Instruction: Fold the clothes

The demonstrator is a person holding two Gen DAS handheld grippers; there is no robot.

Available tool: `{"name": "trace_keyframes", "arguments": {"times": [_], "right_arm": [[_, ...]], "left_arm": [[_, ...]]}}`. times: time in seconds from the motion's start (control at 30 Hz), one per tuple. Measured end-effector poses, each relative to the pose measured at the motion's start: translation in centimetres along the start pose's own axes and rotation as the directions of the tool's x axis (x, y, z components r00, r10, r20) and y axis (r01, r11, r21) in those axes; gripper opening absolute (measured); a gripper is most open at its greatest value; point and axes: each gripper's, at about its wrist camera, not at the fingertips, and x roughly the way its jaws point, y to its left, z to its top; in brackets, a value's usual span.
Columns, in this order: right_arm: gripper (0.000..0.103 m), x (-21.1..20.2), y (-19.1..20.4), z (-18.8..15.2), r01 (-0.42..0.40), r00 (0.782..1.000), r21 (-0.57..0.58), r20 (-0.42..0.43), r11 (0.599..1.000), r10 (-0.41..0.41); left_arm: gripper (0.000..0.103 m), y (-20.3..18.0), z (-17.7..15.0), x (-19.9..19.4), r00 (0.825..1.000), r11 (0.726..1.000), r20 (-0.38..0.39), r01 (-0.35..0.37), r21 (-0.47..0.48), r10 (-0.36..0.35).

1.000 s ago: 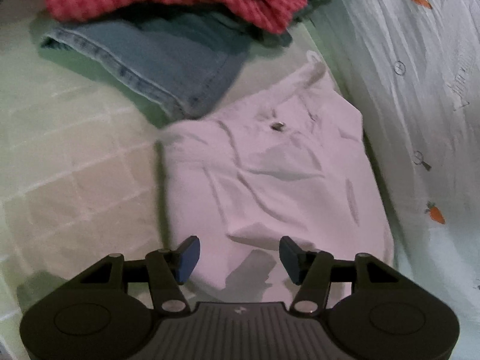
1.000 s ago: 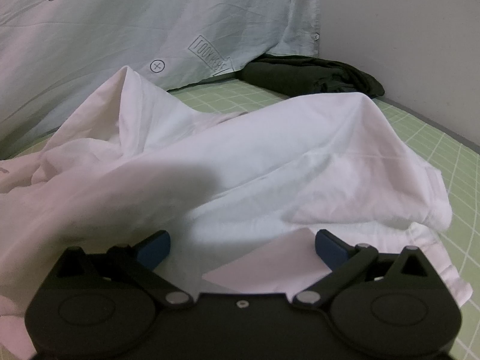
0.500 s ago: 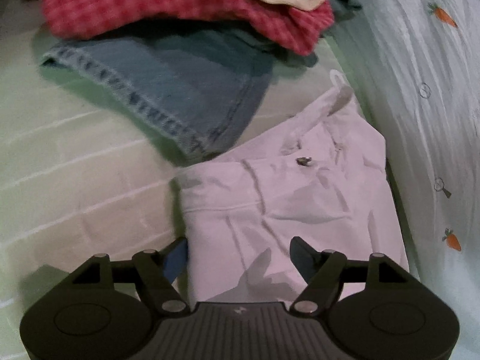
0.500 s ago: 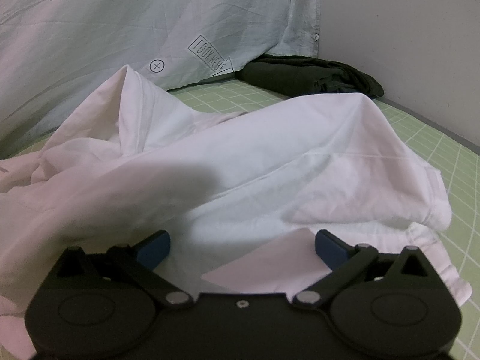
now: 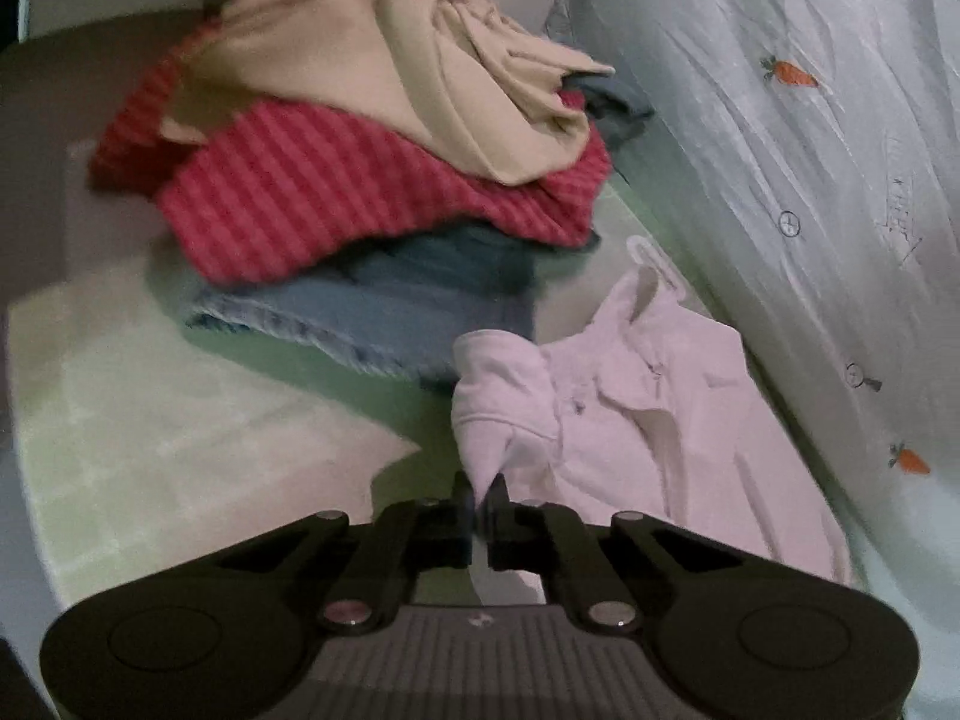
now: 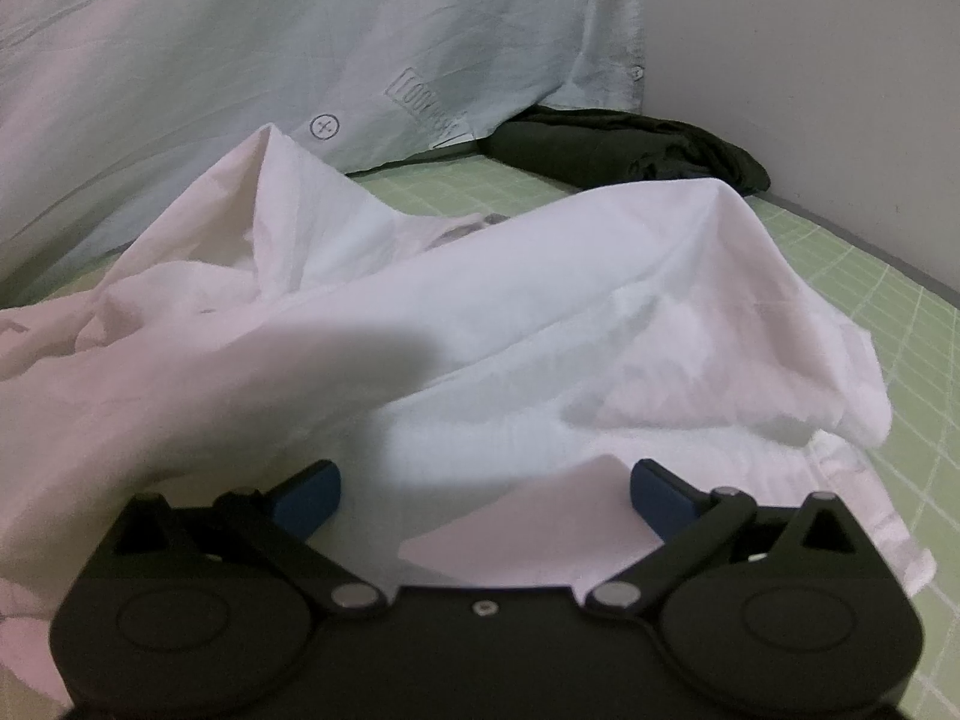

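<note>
Left tool [image 5: 479, 495] on white garment [image 5: 630, 420]

Your right gripper [image 6: 483, 495] sits at six o'clock with its blue pads wide apart, a flap of the white garment [image 6: 492, 324] lying between them, untouched by either. That garment fills the centre in rumpled peaks. At two o'clock a dark green garment [image 6: 630, 147] lies bunched against the wall. From ten to twelve o'clock a pale printed sheet [image 6: 300, 30] slopes upward. The green gridded mat [image 6: 888, 324] shows at three o'clock.
</note>
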Motion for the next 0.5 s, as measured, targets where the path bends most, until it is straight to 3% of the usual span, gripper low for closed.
{"name": "trace_keyframes", "arguments": {"times": [0.13, 0.23, 0.5], "right_arm": [[0.103, -1.3, -0.2, -0.8, -0.009, 1.000, -0.009, -0.018, 1.000, 0.009], [0.103, -2.5, -0.4, -1.6, -0.022, 0.999, -0.019, -0.035, 1.000, 0.021], [0.103, -4.8, -0.7, -3.4, -0.062, 0.997, -0.064, -0.055, 0.996, 0.058]], "left_arm": [[0.006, 2.6, -1.3, 1.0, 0.995, 0.997, -0.063, -0.076, -0.025, 0.074], [0.008, 4.5, -2.4, 1.8, 0.990, 0.994, -0.110, -0.089, -0.060, 0.082], [0.016, 5.1, -3.1, 2.1, 0.989, 0.996, -0.130, -0.069, 0.054, 0.075]]}}
